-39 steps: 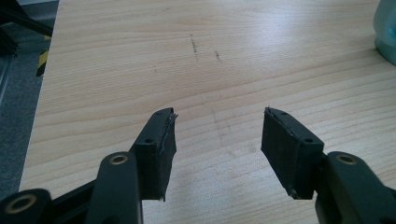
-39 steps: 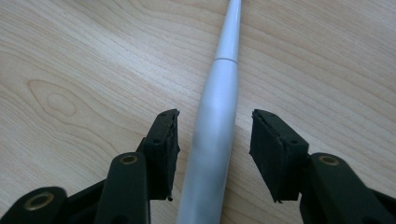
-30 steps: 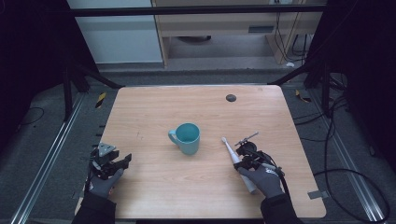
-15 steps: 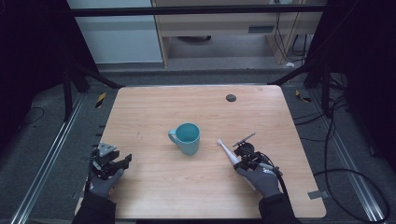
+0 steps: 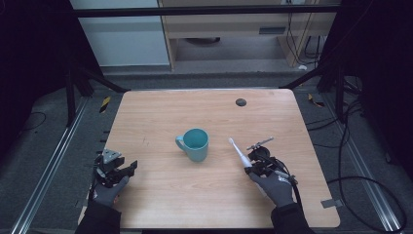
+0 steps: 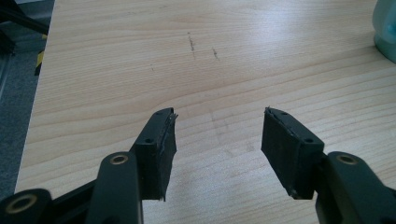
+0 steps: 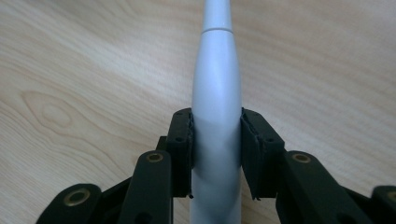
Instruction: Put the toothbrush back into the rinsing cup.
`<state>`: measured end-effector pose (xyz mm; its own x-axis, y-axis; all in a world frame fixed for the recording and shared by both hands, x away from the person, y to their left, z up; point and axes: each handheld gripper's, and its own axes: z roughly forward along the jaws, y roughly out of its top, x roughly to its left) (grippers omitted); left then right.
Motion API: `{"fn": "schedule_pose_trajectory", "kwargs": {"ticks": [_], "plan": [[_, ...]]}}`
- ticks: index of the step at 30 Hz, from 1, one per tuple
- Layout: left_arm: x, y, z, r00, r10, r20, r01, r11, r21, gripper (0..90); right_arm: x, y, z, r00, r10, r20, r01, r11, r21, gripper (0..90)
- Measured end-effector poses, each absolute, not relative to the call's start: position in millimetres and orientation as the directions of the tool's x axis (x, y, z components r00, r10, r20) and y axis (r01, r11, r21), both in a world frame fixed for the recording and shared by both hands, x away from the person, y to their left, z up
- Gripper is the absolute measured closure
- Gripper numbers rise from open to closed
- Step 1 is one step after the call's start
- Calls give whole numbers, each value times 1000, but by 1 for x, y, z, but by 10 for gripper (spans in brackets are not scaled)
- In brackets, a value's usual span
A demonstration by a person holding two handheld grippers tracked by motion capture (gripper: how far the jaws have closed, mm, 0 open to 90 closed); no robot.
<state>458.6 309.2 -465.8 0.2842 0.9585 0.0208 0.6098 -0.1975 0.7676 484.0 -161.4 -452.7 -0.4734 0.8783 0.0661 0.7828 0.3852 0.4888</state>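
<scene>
Nearest the person, at the table's point(image 5: 160, 209) front edge, two gloved hands each hold a gripper. On the left, the left gripper point(image 5: 127, 168) rests low over bare wood, its jaws spread wide apart with nothing between them. On the right, the right gripper point(image 5: 251, 165) has its jaws clamped on the handle of a white electric toothbrush point(image 5: 239, 153), whose brush head points up and away toward the table's middle. Just beyond, near the centre, a teal mug point(image 5: 195, 144) stands upright, apart from the brush. The pickup looks done; carrying the toothbrush to the mug, probably to stand it inside, appears to remain. Farther back lies a small dark disc point(image 5: 240, 102).
</scene>
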Motion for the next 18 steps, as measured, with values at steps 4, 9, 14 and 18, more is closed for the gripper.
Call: {"fn": "schedule_pose_trajectory", "kwargs": {"ticks": [4, 9, 14, 18], "plan": [[459, 309, -466, 282, 959, 20, 609, -195, 768, 438, 481, -164, -441, -469, 879, 92, 746, 338, 573, 664], [459, 309, -466, 283, 959, 21, 609, -197, 768, 438, 478, -166, -427, -459, 882, 103, 684, 277, 675, 665], [459, 309, -466, 281, 959, 21, 609, -196, 769, 438, 478, -162, -413, -424, 901, 90, 605, 208, 769, 665], [459, 309, -466, 282, 959, 21, 609, -195, 769, 439, 480, -157, -406, -418, 903, 98, 535, 158, 830, 665]]}}
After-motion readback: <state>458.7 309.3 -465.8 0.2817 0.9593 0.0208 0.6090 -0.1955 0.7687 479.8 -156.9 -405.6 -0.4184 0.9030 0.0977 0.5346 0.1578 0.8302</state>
